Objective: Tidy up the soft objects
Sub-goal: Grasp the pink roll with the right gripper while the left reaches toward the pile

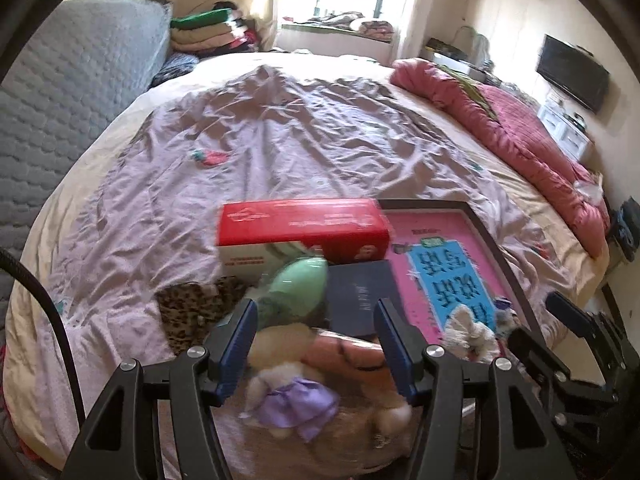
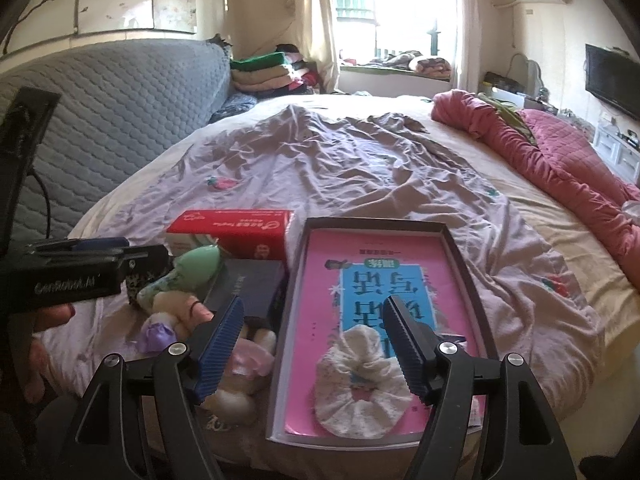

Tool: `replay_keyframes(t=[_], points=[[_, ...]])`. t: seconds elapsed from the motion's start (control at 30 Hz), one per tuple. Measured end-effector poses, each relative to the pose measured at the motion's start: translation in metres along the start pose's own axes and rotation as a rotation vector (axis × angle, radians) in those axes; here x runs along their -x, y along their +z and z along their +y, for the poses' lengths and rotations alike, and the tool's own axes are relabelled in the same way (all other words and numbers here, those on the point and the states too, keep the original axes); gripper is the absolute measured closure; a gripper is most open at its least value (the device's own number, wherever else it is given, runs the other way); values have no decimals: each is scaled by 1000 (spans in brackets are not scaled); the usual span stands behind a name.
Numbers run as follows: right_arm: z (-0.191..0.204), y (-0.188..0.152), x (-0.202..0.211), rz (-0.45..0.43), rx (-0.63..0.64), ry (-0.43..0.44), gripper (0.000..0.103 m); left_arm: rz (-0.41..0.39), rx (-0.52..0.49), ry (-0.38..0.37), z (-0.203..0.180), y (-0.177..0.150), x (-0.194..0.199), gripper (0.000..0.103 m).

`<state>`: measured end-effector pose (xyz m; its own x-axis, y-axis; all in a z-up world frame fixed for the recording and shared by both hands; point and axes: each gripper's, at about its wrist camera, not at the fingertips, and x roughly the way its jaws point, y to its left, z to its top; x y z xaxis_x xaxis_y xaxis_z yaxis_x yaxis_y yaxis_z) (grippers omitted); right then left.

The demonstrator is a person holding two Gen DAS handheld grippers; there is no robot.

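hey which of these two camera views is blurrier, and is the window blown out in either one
Left wrist view: blurrier, the red box and plush toys smeared by motion. Right wrist view: sharper, the scrunchie on the pink book crisp. The window is overexposed in both; fisheye bends the edges.

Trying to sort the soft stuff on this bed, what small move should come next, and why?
Probably lower the left hand-held gripper onto the plush toys heaped just below its open fingers. A scrunchie already lies in the pink-lined box, while the toys sit outside it, beside a red carton.
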<state>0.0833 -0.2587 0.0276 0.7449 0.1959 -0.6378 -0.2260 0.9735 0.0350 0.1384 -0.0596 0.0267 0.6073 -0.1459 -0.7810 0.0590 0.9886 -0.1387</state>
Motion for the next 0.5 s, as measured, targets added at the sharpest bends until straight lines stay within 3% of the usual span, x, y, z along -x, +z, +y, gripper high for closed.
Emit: replay_keyframes(t=[0.2, 0.5], points=[[15, -4, -7, 21, 28, 40, 29, 24, 59, 37, 33, 2, -9, 43], [45, -11, -29, 71, 109, 110, 29, 49, 78, 19, 51, -2, -25, 43]])
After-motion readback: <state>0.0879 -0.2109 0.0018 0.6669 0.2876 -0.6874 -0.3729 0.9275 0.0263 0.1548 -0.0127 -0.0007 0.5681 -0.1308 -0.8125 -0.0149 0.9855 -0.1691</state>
